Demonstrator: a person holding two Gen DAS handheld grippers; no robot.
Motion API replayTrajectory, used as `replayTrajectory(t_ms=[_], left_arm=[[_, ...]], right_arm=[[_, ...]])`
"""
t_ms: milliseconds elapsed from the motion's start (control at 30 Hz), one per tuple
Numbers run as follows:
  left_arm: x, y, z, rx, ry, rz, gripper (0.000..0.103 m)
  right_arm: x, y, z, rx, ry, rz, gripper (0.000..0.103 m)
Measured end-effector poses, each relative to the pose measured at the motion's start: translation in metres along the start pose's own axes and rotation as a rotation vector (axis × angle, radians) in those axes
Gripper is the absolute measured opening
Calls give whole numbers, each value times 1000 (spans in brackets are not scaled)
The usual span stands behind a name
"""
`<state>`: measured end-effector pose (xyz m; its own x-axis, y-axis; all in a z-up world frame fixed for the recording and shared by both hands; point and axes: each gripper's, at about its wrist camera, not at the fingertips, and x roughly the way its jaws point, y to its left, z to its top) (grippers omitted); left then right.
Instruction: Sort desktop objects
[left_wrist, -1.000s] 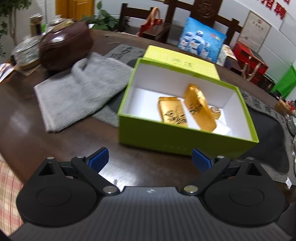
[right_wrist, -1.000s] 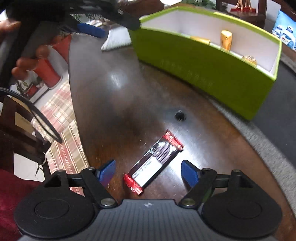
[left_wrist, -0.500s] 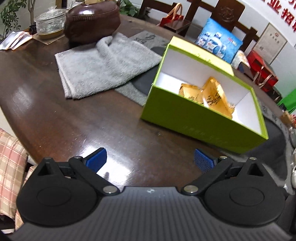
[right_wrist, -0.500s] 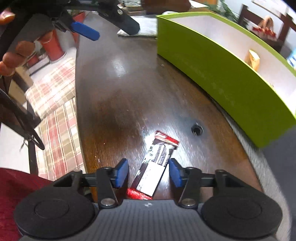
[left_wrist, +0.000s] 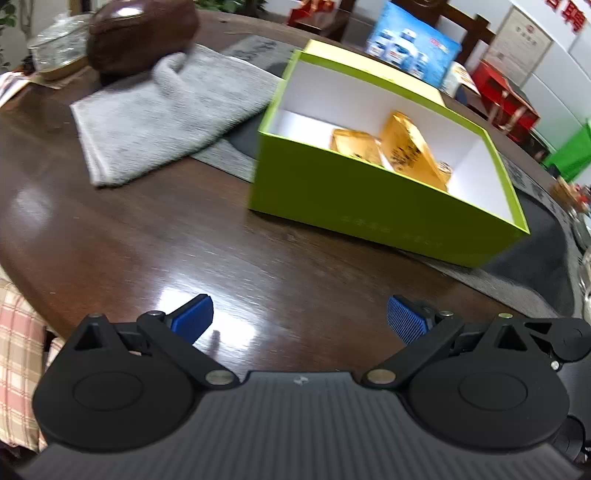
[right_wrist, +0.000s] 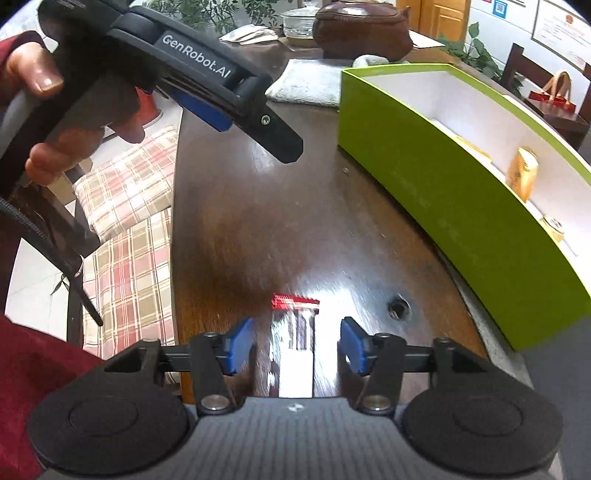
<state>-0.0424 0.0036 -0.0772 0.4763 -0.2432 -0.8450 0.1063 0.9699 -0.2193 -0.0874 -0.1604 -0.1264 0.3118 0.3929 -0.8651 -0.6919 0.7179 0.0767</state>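
A flat packet (right_wrist: 295, 343) with red ends lies on the dark wooden table between the blue pads of my right gripper (right_wrist: 295, 345). The jaws are partly closed around it with a gap on each side. A lime-green open box (left_wrist: 388, 192) holds gold packets (left_wrist: 406, 151); it also shows in the right wrist view (right_wrist: 461, 192). My left gripper (left_wrist: 299, 319) is open and empty above bare table in front of the box. It appears in the right wrist view (right_wrist: 221, 99), held by a hand.
A grey towel (left_wrist: 166, 110) lies left of the box, with a brown teapot-shaped vessel (left_wrist: 140, 37) behind it. A small hole (right_wrist: 398, 306) sits in the tabletop right of the packet. A plaid cushion (right_wrist: 125, 236) is beyond the table edge.
My right gripper has moved over the packet and narrowed its jaws around it. My left gripper has shifted a little in front of the box and stayed open.
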Motion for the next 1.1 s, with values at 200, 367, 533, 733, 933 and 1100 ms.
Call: replayTrajectory(t_ms=[200,367,533,733,933,1100], left_arm=[[14,-24,-8,61,50,-39,101],[22,-45,-19,129,75,-79,101],[30,-63,-29,159,106,-108,100],[43,-77,-36,192,151,-138,95],[55,-83,-41,204,182,-174,83],[56,-89,-39,237,189,-192,67]], right_arm=[[-2,-6,-14,36,18,-2,55],[-2,0,-21,50,21,5,54],[5,5,-29,47,47,-4,49],[3,6,-33,31,51,-19,38],[3,5,-35,19,49,-10,31],[1,5,-33,5,55,-9,31]])
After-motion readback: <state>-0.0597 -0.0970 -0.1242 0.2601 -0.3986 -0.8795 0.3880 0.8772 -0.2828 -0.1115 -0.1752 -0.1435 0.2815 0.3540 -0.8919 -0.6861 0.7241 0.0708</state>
